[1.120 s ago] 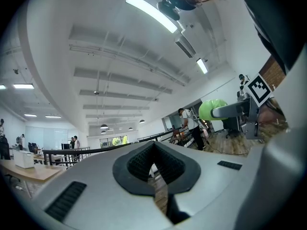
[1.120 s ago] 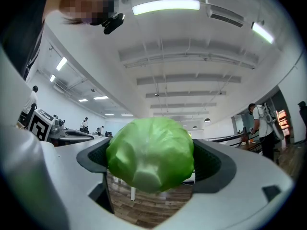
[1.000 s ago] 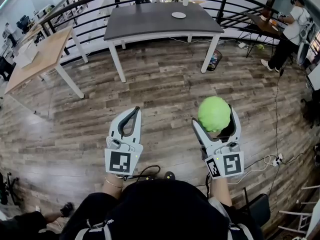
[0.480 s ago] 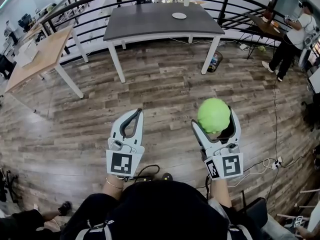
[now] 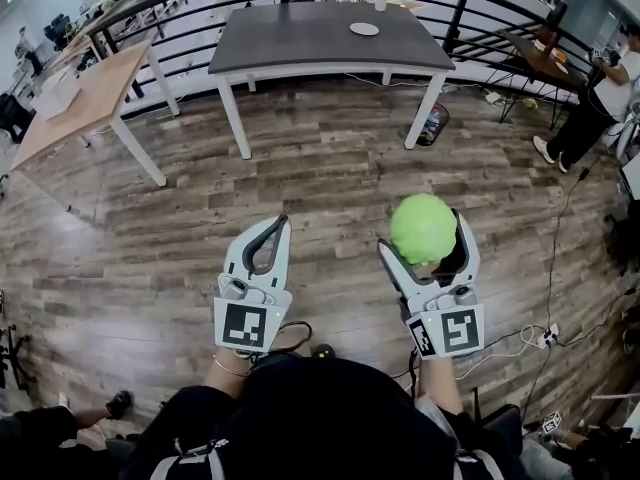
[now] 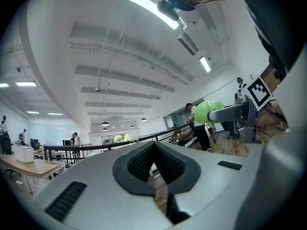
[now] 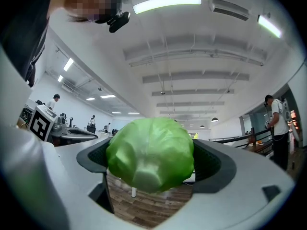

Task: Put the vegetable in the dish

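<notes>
Scarcely shifted, right gripper (image 5: 423,232) fingers pinch a cabbage (image 5: 422,224) across its middle, likely light, slippery; left gripper (image 5: 275,226) closed, empty; dish (image 5: 364,29) waits on far table (image 5: 300,40).

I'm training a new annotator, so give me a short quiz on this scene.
1. True or false: the left gripper is shut and empty.
2. The right gripper holds: A) a tomato, B) a cabbage, C) nothing.
3. Fill in: the dish lies on the far grey ___.
Key: 1 true; 2 B; 3 table.
</notes>
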Tool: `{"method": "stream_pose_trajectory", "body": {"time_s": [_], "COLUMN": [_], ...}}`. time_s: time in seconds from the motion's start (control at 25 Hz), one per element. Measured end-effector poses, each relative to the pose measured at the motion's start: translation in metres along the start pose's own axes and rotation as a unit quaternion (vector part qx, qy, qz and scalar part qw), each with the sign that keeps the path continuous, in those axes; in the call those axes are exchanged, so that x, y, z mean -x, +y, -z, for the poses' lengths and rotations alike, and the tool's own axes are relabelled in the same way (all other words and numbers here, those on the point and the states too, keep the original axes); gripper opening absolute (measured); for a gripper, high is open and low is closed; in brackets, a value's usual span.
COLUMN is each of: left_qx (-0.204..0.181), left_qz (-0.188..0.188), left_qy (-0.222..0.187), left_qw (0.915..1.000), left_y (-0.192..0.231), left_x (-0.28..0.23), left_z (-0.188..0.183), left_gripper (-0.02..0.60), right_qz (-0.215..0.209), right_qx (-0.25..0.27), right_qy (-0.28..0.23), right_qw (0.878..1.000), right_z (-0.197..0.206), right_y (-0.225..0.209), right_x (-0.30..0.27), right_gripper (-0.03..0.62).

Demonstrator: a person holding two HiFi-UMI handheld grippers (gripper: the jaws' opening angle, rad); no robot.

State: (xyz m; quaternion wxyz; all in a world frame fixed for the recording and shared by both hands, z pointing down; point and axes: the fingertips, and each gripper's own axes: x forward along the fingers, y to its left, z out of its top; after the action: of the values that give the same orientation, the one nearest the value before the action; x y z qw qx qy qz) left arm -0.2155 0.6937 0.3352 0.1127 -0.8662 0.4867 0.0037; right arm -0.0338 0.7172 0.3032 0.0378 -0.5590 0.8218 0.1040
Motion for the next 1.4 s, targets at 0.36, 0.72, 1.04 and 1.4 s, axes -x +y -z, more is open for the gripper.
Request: {"method": "stream_pose_trajectory", "body": {"time_s": [0.36,0.72,1.04,1.4], "left_qx": [-0.003,0.002,0.001,0.012], "left_qz": [0.007,0.026,0.056,0.086], "left_qy": [-0.001,-0.004,-0.025,-0.034], "left_qw": [1.0,0.9996,0.9981,0.9956], "left_y": [-0.001,0.026,0.06,0.098], "left_x": [-0.019,-0.064,-0.127,-0.191], "left_z": [0.001,0.017,0.022,0.036], "left_gripper": [0.0,0.0,0.0,0.0], "right_qz": [-0.001,0.005,0.024,0.047], "right_qx": [-0.003,0.005,0.014,0.017], "right_qy": [0.002,0.004,0.001,0.003], "right_qw": [1.0,1.0,1.0,0.999], "right_z": [0.004,0.016,0.023,0.034], "right_y": [-0.01,-0.015,-0.033,-0.048], "right_x": [-0.012,-0.059,-0.118,-0.181], "right_gripper": [0.502,0.502,0.502,0.502]}}
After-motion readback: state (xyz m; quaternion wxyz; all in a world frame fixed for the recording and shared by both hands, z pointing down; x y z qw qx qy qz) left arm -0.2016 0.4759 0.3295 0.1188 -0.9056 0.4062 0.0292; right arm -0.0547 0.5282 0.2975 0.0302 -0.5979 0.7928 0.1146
